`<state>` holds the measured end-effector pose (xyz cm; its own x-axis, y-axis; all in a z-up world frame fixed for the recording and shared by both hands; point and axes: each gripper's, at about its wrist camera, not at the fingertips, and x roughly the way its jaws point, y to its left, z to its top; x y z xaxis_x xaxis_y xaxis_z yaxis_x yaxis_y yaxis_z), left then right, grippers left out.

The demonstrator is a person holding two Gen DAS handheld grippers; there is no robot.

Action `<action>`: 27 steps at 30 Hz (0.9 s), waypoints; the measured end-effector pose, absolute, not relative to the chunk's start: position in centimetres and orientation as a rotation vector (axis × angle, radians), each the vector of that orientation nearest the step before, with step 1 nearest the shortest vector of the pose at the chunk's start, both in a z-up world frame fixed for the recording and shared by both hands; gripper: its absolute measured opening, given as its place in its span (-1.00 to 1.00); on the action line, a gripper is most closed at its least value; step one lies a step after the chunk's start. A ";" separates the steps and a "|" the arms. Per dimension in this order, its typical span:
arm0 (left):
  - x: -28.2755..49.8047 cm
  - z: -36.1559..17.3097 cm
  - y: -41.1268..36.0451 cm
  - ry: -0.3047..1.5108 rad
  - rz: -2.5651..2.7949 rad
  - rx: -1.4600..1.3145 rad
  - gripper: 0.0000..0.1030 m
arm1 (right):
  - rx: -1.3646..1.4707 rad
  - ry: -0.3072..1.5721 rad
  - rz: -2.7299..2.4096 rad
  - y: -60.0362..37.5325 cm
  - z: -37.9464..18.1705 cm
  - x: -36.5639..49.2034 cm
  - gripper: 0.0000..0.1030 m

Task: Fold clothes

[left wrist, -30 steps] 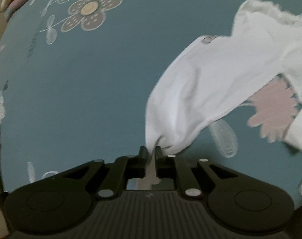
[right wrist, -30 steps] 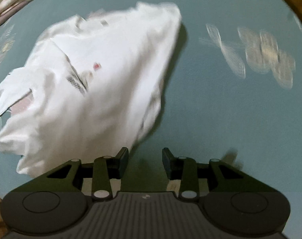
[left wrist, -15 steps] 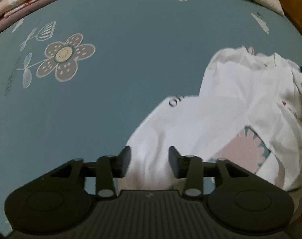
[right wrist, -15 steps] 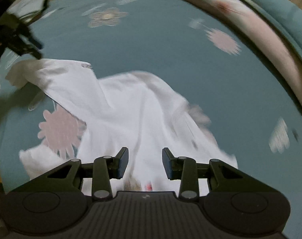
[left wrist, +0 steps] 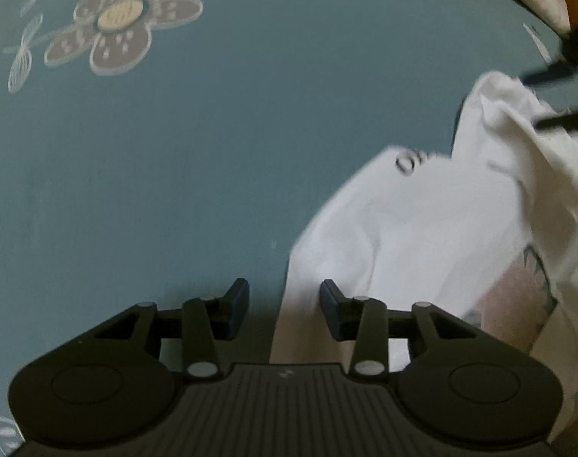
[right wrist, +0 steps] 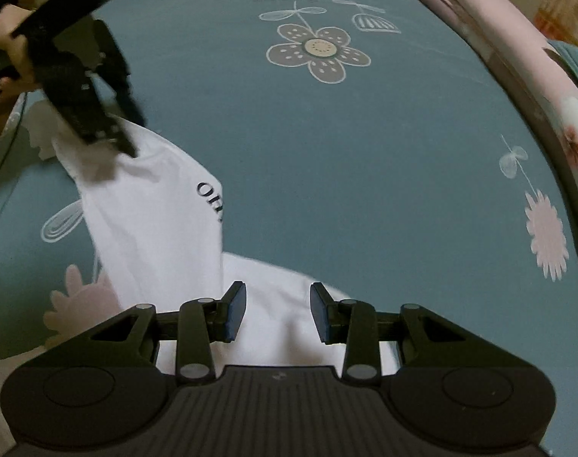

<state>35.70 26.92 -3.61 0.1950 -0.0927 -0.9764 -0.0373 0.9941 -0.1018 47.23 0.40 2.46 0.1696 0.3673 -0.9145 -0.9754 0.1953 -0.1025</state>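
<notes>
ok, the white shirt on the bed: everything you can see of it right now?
The white shirt looks like soft, thin knit fabric, rumpled and not yet folded, lying on the teal flowered bedsheet. Black lettering starting "OH" runs along one edge. One end stretches out toward the left claw, whose jaws have just been opening and then closing a little; cloth lies under its gap, unpinched. The bunched end lies below the right claw, also open. A pink flower of the sheet shows through a gap between folds.

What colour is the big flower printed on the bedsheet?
Grey-brown petals with white dots and a cream centre, on the teal bedsheet; the flower shows best in the right wrist view.
</notes>
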 end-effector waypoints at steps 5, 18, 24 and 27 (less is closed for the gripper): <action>34.8 -3.4 26.4 1.392 -0.062 -0.099 -1.00 | -0.962 0.903 1.211 1.9 0.9 48.9 -0.20; 31.1 0.2 25.6 1.336 -0.127 -0.067 -1.00 | -1.202 1.095 1.369 5.9 -4.7 52.0 -0.19; 30.1 0.2 26.6 1.328 -0.088 -0.076 -1.00 | -1.210 1.178 1.350 5.3 -5.3 51.7 -0.77; 29.8 0.9 27.2 1.300 -0.032 -0.052 -1.00 | -1.131 1.145 1.322 4.7 -4.0 52.1 -0.80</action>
<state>29.81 27.24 0.86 0.2674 -0.0528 -0.9621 -0.0055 0.9984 -0.0563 52.11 4.65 -3.97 -0.0504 0.1080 -0.9929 -0.9981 -0.0395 0.0463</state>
